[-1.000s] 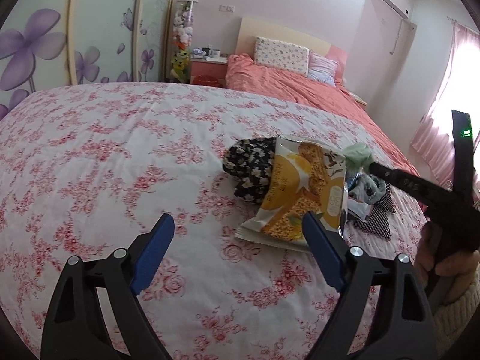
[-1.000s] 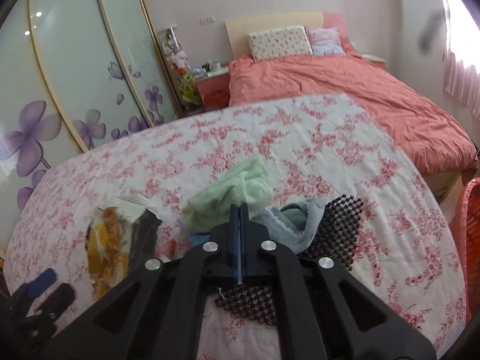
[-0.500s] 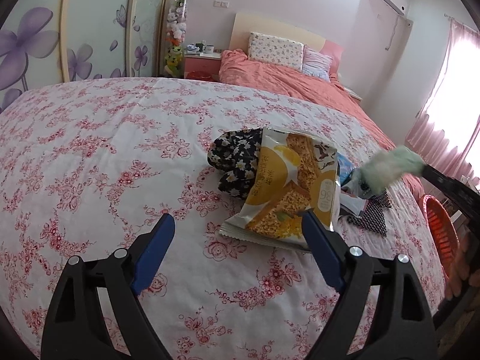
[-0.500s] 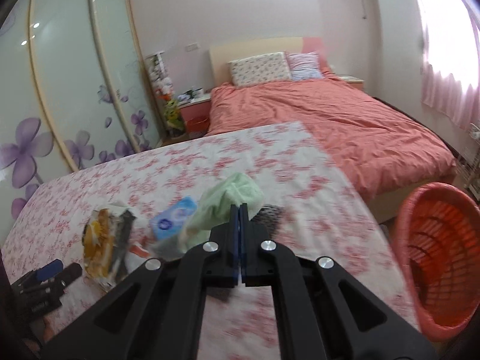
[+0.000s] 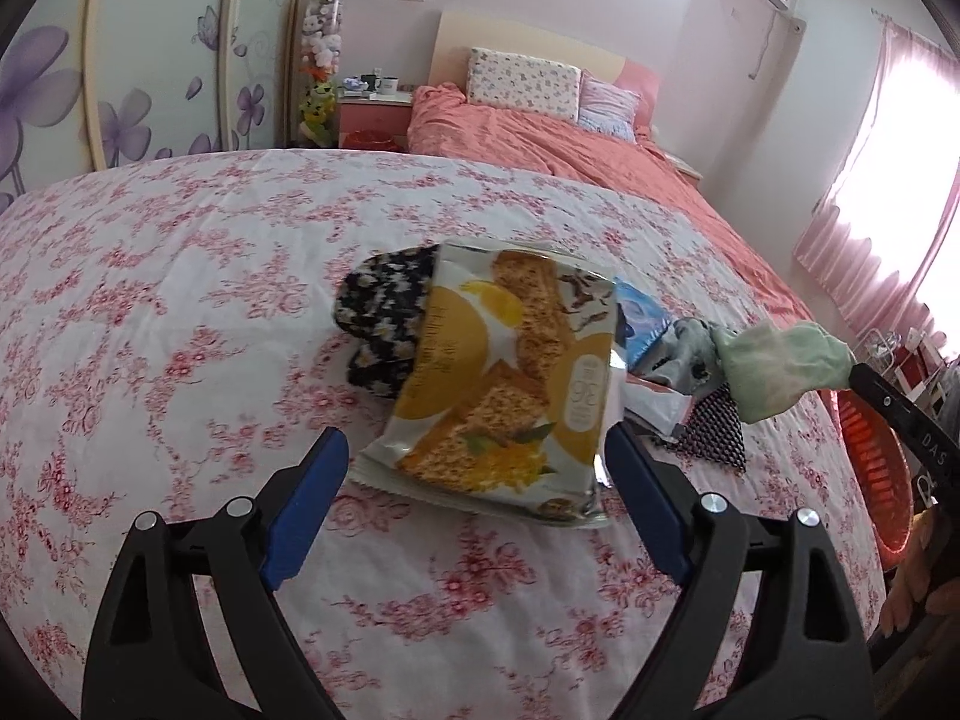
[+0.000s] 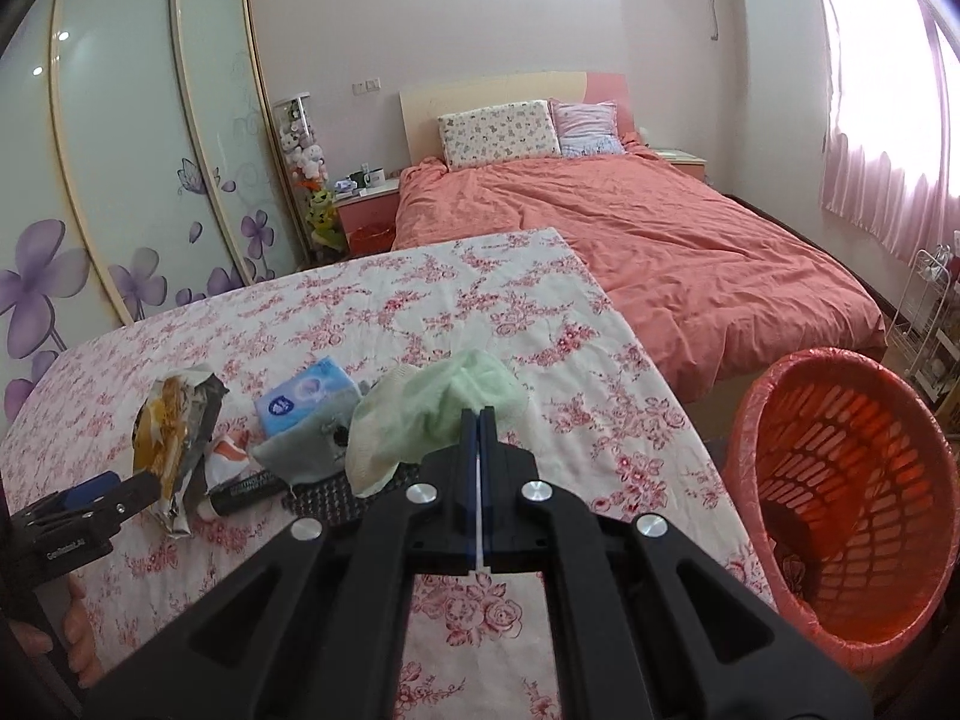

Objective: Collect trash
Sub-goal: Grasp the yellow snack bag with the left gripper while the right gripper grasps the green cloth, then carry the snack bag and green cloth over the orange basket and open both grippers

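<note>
A bedroom with pale pink walls. A bed (image 6: 660,252) under a salmon duvet stands against the far wall, two pillows (image 6: 498,132) at its cream headboard (image 6: 480,90). A sliding wardrobe (image 6: 120,180) with purple flower decals fills the left side. Bright daylight glows through pink curtains (image 6: 888,120) on the right. A pink nightstand (image 6: 366,210) sits beside the bed.

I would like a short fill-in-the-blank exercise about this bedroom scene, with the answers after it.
1. The right claw is shut on a pale ______ cloth.
2. The left claw is ______, with the snack bag lying ahead of it.
3. The basket beside the floral bedspread is ______ in colour.

Missing words: green; open; orange-red
</note>
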Demonstrator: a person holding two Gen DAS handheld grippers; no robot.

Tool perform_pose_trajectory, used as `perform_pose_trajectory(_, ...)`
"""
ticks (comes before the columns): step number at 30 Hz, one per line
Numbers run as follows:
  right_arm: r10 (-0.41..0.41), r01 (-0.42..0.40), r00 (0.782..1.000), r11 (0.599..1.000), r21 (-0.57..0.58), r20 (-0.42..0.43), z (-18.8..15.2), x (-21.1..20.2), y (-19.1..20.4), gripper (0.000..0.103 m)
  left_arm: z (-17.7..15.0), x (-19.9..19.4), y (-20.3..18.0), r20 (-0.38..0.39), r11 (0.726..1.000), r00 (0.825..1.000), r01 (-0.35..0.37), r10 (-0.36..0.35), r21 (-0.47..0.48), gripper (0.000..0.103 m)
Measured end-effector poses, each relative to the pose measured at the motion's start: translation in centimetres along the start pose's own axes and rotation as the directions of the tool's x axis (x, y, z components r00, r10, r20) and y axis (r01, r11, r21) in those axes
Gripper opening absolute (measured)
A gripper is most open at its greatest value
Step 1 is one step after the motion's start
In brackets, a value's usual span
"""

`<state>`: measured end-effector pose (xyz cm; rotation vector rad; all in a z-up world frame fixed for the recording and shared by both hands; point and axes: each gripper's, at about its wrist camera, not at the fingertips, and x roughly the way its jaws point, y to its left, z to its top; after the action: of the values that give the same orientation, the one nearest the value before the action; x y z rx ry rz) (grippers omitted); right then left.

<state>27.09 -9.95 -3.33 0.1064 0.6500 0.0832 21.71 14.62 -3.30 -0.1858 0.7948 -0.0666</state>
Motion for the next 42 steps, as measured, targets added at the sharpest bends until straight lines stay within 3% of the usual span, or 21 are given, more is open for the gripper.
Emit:
perform_pose_trajectory(6,0.0,-0.001,1.0,1.0,-0.006,-0.018,-0.5,0.3,0.0,0.002,0.1,1.4,-0.7,-0.032,0.999,0.999,-0.031,0.031,0.013,0.086)
perform_pose_trajectory(13,0.006,-0.006,1.0,1.0,0.003,-0.029,-0.9,0.2,0.1,0.002,-0.4,1.4,-0.9,-0.016,0.999,1.0,-0.015,0.016,0.045,0.057)
perform_pose_trajectory(15,0.008,-0.008,1.0,1.0,0.004,-0.028,-1.0,0.0,0.1,0.002,-0.5,1.2,-1.1,-0.005,0.998,1.0,-0.022,0.022,0.055,0.053)
perform_pose_trajectory(23,0.013,-0.013,1.0,1.0,0.005,-0.006,-0.8,-1.4,0.0,0.002,-0.3,-0.2,-1.6,0.036,0.998,0.999,-0.025,0.023,0.065,0.017)
perform_pose_trajectory(24,0.013,-0.013,1.0,1.0,0.006,-0.002,-0.8,-1.6,0.0,0.002,-0.3,-0.4,-1.7,0.042,0.997,0.999,-0.026,0.023,0.067,0.0)
perform_pose_trajectory(36,0.006,-0.007,0.999,1.0,0.03,0.045,-0.3,-4.7,-1.8,0.002,0.3,-3.1,-3.4,0.092,0.997,0.995,0.026,-0.033,0.079,0.0)
perform_pose_trajectory(42,-0.006,0.002,0.997,0.999,0.05,0.073,-0.1,-6.2,-3.3,0.002,0.7,-4.1,-6.4,0.107,0.991,0.991,0.067,-0.079,0.117,0.0)
